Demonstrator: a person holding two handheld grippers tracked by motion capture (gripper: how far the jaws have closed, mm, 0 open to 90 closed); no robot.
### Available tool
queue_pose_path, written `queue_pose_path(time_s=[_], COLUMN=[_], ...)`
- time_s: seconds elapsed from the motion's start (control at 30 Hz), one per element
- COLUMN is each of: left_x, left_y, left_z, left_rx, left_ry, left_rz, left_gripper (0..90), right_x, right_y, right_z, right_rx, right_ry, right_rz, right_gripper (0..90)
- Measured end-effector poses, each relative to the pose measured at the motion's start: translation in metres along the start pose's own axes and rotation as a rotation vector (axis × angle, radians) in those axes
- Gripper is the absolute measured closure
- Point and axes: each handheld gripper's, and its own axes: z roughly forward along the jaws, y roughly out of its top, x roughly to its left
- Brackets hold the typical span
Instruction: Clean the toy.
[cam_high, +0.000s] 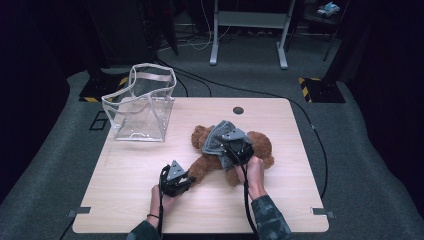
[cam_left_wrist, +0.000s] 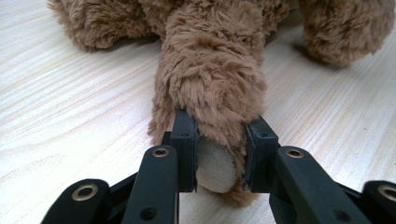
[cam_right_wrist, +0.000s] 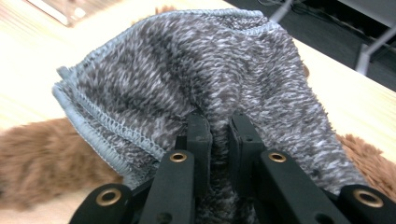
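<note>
The bear (cam_high: 235, 150) with the grey cloth (cam_high: 216, 139) over it blocks the middle of the bench (cam_high: 280, 200), and the clear bag (cam_high: 142, 107) stands in the way at upper left. Bare wood lies open along the lower edge, at lower left below the bag, and down the right side.

The teddy bear (cam_high: 250, 150) has brown plush fur with a cream paw pad. The cloth (cam_right_wrist: 196, 70) is mottled grey and white, edged in pale blue-grey stitching. The surface (cam_high: 150, 200) is light wood grain. The tote bag (cam_high: 142, 102) is clear with pale trim.
</note>
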Motion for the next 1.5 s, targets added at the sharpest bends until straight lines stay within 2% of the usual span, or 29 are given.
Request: queue_pose_path(time_s=[0.03, 0.1, 0.2, 0.27, 0.33, 0.37, 0.47, 0.53, 0.63, 0.67, 0.7, 0.73, 0.8, 0.87, 0.97, 1.03, 1.1, 1.2, 1.23, 1.27, 1.37, 1.47, 1.5], left_x=[0.0, 0.0, 0.0, 0.0, -0.001, -0.001, -0.001, 0.0, 0.0, 0.0, 0.0, 0.0, 0.0, 0.0, 0.001, 0.001, 0.001, 0.001, 0.001, 0.002, 0.009, 0.018, 0.021], left_y=[0.0, 0.0, 0.0, 0.0, 0.0, 0.0, 0.0, 0.0, 0.0, 0.0, 0.0, 0.0, 0.0, -0.001, 0.0, -0.001, -0.001, -0.004, -0.005, -0.008, -0.015, -0.022, -0.024], left_z=[0.0, 0.0, 0.0, 0.0, 0.0, 0.001, 0.001, 0.0, 0.0, 0.0, 0.0, 0.0, 0.0, 0.0, -0.001, -0.001, -0.001, -0.007, -0.009, -0.014, -0.025, -0.035, -0.038], left_rx=[0.002, 0.003, 0.002, 0.002, -0.002, -0.004, -0.005, -0.002, 0.0, 0.002, 0.002, 0.001, -0.002, -0.009, -0.004, -0.01, -0.004, -0.003, -0.015, -0.031, -0.023, 0.002, 0.016], left_ry=[-0.006, -0.004, -0.003, -0.003, 0.002, 0.004, 0.004, 0.004, 0.001, -0.002, -0.004, -0.006, -0.01, -0.006, -0.013, -0.013, -0.008, -0.01, -0.005, -0.007, 0.005, 0.021, 0.038], left_rz=[-0.002, 0.0, 0.001, -0.002, -0.004, -0.006, -0.003, 0.0, 0.0, 0.0, -0.002, -0.003, -0.012, -0.017, -0.013, -0.024, -0.034, -0.018, -0.02, -0.038, -0.068, -0.066, -0.061], left_gripper=[70.2, 70.0, 70.0, 70.1, 70.2, 70.3, 70.3, 70.3, 70.1, 70.1, 69.6, 68.6, 65.8, 62.3, 58.7, 50.7, 39.1, 29.3, 28.4, 27.7, 25.8, 25.0, 24.9], right_x=[0.001, 0.009, 0.03, 0.047, 0.056, 0.054, 0.041, 0.032, 0.009, 0.005, -0.001, -0.001, 0.004, 0.02, 0.036, 0.049, 0.052, 0.049, 0.047, 0.048, 0.056, 0.065, 0.068], right_y=[0.001, 0.005, 0.015, 0.019, 0.019, 0.016, 0.012, 0.01, 0.004, 0.001, -0.003, -0.004, -0.004, 0.0, 0.001, -0.004, -0.009, -0.008, -0.008, -0.007, -0.01, -0.013, -0.015], right_z=[-0.002, -0.007, -0.008, 0.002, 0.015, 0.021, 0.02, 0.015, 0.01, 0.009, 0.007, 0.003, -0.003, -0.007, 0.0, 0.015, 0.022, 0.015, 0.013, 0.012, 0.016, 0.018, 0.017], right_rx=[-0.017, -0.063, -0.094, -0.056, -0.015, 0.011, 0.002, -0.002, -0.001, 0.004, -0.007, -0.019, -0.054, -0.084, -0.062, -0.009, 0.002, -0.021, -0.035, -0.037, -0.009, 0.003, 0.018], right_ry=[0.01, 0.053, 0.134, 0.146, 0.118, 0.106, 0.088, 0.051, -0.006, -0.009, 0.014, 0.033, 0.074, 0.126, 0.151, 0.152, 0.168, 0.182, 0.183, 0.177, 0.19, 0.234, 0.255], right_rz=[0.002, -0.025, -0.061, -0.125, -0.153, -0.151, -0.109, -0.076, -0.027, -0.003, 0.019, 0.028, 0.016, -0.02, -0.043, -0.064, -0.072, -0.031, -0.041, -0.031, -0.038, -0.074, -0.067], right_gripper=[80.9, 80.9, 80.5, 80.4, 80.5, 80.8, 81.0, 81.1, 81.1, 81.0, 80.9, 80.9, 80.8, 80.7, 80.7, 80.7, 80.7, 80.6, 80.6, 80.6, 80.5, 80.6, 80.6])
